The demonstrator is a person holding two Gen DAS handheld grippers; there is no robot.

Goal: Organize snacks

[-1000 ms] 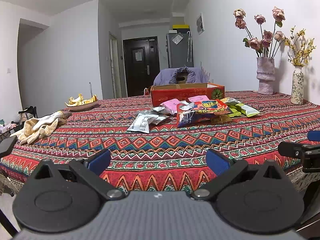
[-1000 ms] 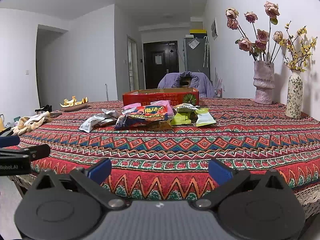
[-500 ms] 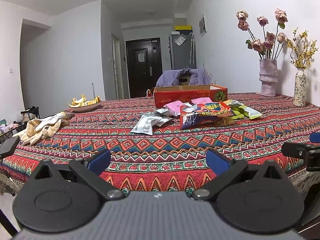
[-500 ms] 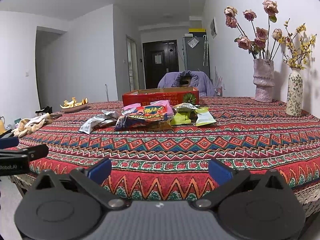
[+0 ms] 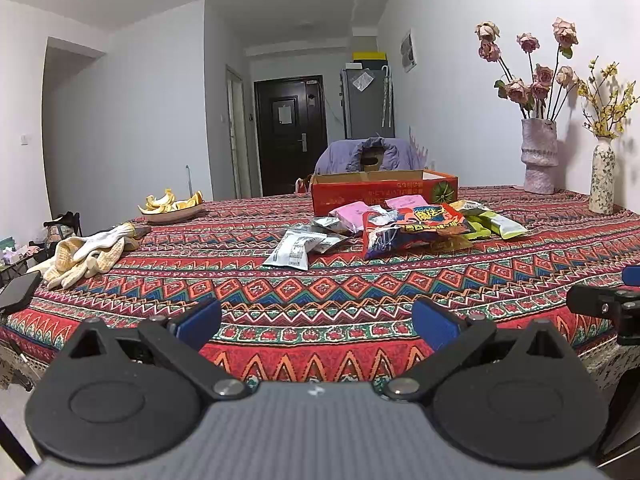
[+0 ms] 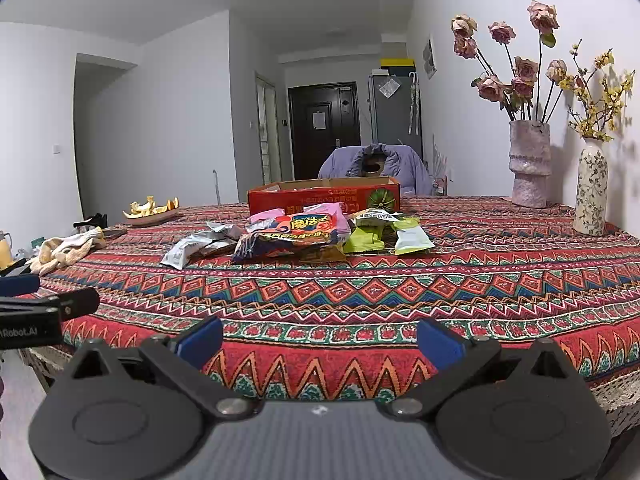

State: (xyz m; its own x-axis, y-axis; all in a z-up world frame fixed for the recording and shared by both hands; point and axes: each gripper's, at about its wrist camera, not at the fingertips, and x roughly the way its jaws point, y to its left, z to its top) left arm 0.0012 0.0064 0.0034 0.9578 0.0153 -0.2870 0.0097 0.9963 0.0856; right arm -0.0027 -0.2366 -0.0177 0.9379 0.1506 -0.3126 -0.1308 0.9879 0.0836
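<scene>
Left gripper [image 5: 316, 322] spread wide, blue pads [image 5: 199, 319] well apart, nothing between them, held at the near edge of the table [image 5: 320, 292] without touching it. Right gripper [image 6: 320, 338] likewise wide, holding nothing, poised at the same near edge, just right of the left one.

Snacks [image 5: 400, 228] heaped mid-table, well apart from both grippers: a red and blue bag [image 5: 416, 226] on top, pink packs [image 5: 352, 213] behind it, silver packs [image 5: 294, 250] to its left, green packs [image 5: 496, 224] to its right. Red box [image 5: 384, 194] open-topped, just behind the heap, nearly touching the pink packs.

Off to the left, pale gloves [image 5: 86, 254] and a plate of peels [image 5: 172, 208]. Far right, by the wall, two vases [image 5: 540, 160] with flowers.
</scene>
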